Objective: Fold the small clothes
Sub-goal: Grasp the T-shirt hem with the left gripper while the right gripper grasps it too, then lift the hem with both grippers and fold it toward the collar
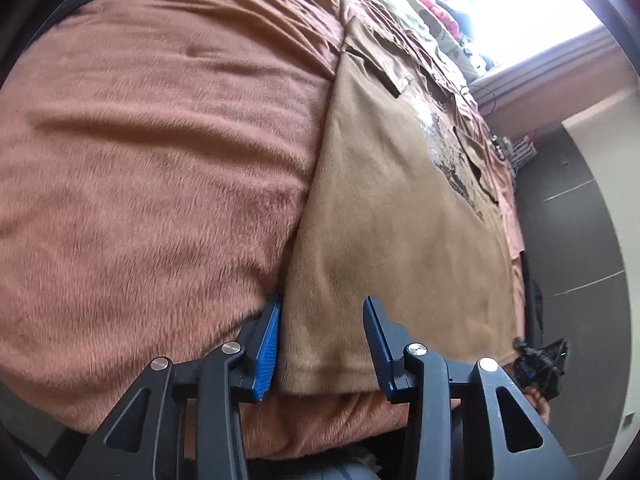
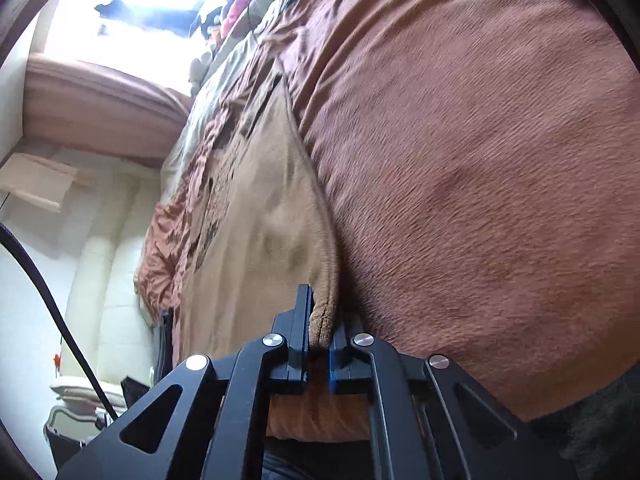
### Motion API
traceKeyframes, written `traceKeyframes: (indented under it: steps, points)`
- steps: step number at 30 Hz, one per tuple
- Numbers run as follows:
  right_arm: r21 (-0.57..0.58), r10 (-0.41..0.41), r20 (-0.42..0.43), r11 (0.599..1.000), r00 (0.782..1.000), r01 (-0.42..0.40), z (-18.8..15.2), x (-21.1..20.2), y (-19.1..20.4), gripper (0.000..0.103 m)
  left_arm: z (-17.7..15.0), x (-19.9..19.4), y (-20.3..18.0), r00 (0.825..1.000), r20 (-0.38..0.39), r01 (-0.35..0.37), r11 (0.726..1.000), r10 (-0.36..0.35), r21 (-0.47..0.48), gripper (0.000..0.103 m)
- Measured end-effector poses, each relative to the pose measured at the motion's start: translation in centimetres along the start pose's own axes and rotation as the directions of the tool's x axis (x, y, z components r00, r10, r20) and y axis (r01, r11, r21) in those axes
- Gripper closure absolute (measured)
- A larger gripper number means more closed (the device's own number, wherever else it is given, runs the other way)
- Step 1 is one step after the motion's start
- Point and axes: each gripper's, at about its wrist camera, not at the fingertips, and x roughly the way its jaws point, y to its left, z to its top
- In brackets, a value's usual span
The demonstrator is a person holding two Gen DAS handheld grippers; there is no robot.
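Lying flat, one tan shirt [image 1: 400,208], one blanket [image 1: 160,160], two grippers

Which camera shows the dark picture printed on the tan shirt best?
The left wrist view: the print lies across the tan shirt, unobstructed and fairly sharp. The right wrist view shows the same print only along the shirt's far side, squeezed edge-on and blurrier.

Window [image 1: 520,8]: blown out white in the upper right of my left view; I read nothing through it.
Far clutter [image 1: 436,12]: too small, I can't identify it.
Shirt print [image 1: 452,152]: foreshortened, illegible.
Right gripper [image 2: 320,332]: shirt corner [image 2: 322,320] hides the pad faces.
Bedspread [image 2: 480,160]: motion-blurred at right.
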Motion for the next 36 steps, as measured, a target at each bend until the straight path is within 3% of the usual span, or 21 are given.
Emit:
traceKeyframes:
  steps: [9,11,13,15,19,29,36]
  points:
    - [-0.013,-0.004,0.024,1.000,1.000,0.004,-1.3,-1.6,0.4,0.101,-1.3,-0.2,-0.4,1.000,0.016,-0.022,1.000,0.022,0.003,0.064]
    - [-0.011,-0.008,0.021,1.000,1.000,0.009,-1.2,-1.1,0.5,0.101,-1.2,-0.1,-0.4,0.999,0.027,-0.042,0.999,0.042,-0.004,0.073]
    - [-0.021,-0.012,0.021,1.000,1.000,0.013,-0.9,-0.9,1.0,0.101,-1.1,0.0,-0.2,0.996,0.037,-0.085,0.996,0.086,-0.004,0.092]
    - [-0.027,0.002,0.032,1.000,0.999,-0.001,-0.9,-1.5,1.4,0.101,-1.0,-0.2,0.1,0.994,0.045,-0.096,0.995,0.097,-0.017,0.098]
    - [-0.058,0.022,0.055,0.998,0.998,-0.019,-1.1,-2.4,2.4,0.101,-1.0,-1.4,-0.2,0.989,0.088,-0.116,0.993,0.116,-0.001,0.099]
    - [-0.123,0.073,0.077,0.990,0.994,-0.063,-2.8,-5.5,4.0,0.102,-0.7,-6.2,-1.2,0.982,0.189,-0.023,1.000,0.020,0.012,0.099]
    - [-0.152,0.101,0.072,0.984,0.992,-0.090,-4.9,-8.6,3.8,0.102,-2.3,-9.4,-2.0,0.972,0.230,0.048,0.998,-0.053,0.029,0.099]
